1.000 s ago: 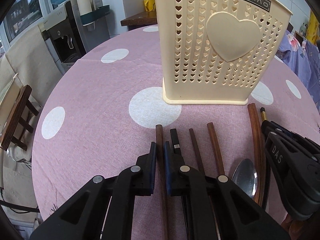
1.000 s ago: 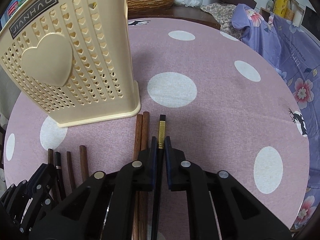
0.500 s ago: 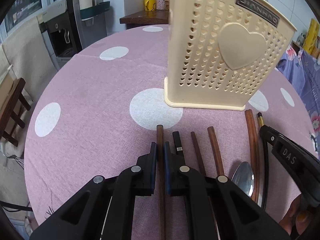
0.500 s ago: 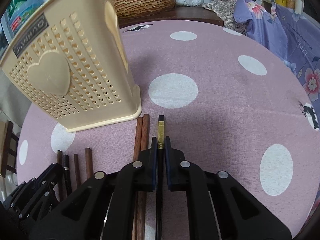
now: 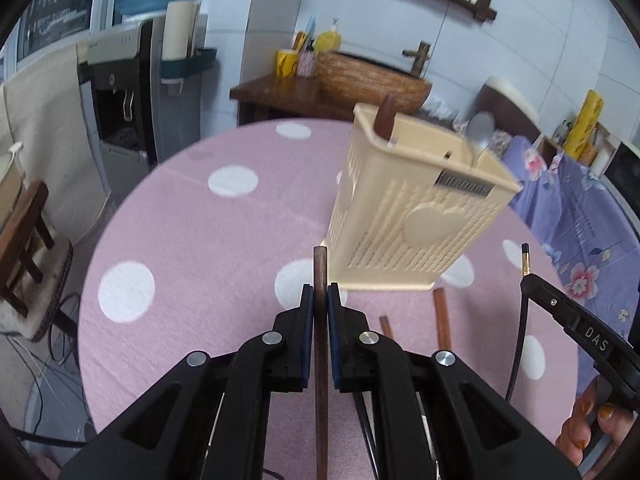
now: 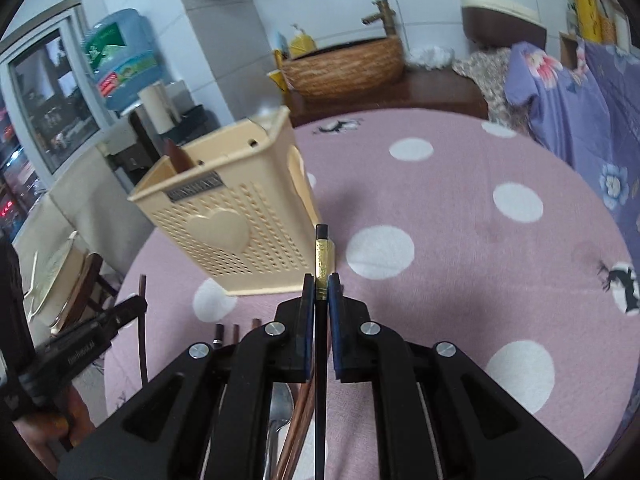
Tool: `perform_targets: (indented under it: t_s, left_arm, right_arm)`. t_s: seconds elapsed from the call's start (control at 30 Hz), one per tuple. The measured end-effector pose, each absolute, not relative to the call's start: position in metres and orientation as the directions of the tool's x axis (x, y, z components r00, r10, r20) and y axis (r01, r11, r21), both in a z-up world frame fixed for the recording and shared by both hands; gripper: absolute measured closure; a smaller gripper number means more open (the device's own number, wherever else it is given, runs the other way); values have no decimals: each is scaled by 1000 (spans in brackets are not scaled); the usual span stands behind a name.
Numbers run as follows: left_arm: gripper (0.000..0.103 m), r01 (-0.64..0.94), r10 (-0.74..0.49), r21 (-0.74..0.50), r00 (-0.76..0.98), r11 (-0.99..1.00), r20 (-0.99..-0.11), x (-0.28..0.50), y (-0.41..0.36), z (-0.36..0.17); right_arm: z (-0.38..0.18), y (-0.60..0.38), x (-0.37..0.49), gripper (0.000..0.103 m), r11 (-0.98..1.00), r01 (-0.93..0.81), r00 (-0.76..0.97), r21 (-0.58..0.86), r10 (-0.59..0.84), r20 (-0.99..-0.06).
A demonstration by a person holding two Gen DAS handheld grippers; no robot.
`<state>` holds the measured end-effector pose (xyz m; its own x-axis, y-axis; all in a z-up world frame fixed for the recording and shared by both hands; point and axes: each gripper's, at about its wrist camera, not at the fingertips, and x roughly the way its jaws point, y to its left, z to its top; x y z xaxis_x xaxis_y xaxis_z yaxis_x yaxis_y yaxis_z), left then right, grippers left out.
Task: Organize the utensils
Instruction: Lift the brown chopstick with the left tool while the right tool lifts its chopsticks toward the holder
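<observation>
Carrying two chopsticks toward the cream perforated plastic holder (image 5: 416,216), one per gripper.
Left gripper (image 5: 320,304) clamps a brown wooden chopstick (image 5: 321,272); right gripper (image 6: 321,294) pinches a black gold-banded chopstick (image 6: 321,256). Holder already contains a brown utensil (image 5: 386,122) and metal spoon (image 5: 480,132); several sticks (image 5: 442,316) remain lying before it.

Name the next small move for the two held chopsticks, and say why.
Probably carry both toward the cream holder's open top. The left hand-held gripper is shut on a brown chopstick, the right hand-held gripper on a black chopstick, and both tips are clear of the tablecloth.
</observation>
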<state>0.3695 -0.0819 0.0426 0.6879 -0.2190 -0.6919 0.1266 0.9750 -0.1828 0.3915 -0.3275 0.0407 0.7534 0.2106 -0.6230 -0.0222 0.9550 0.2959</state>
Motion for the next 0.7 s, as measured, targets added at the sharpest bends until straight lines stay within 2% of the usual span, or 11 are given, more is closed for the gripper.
perform_targets:
  t_s: [0.33, 0.7]
  left_arm:
    - [95, 220, -283, -179, 755, 959, -591, 349, -68, 94]
    - [95, 245, -316, -200, 761, 949, -567, 340, -57, 108]
  right_arm:
    - [93, -335, 349, 95, 959, -110, 787, 261, 244, -566]
    - [114, -339, 333, 95, 959, -132, 803, 249, 251, -541]
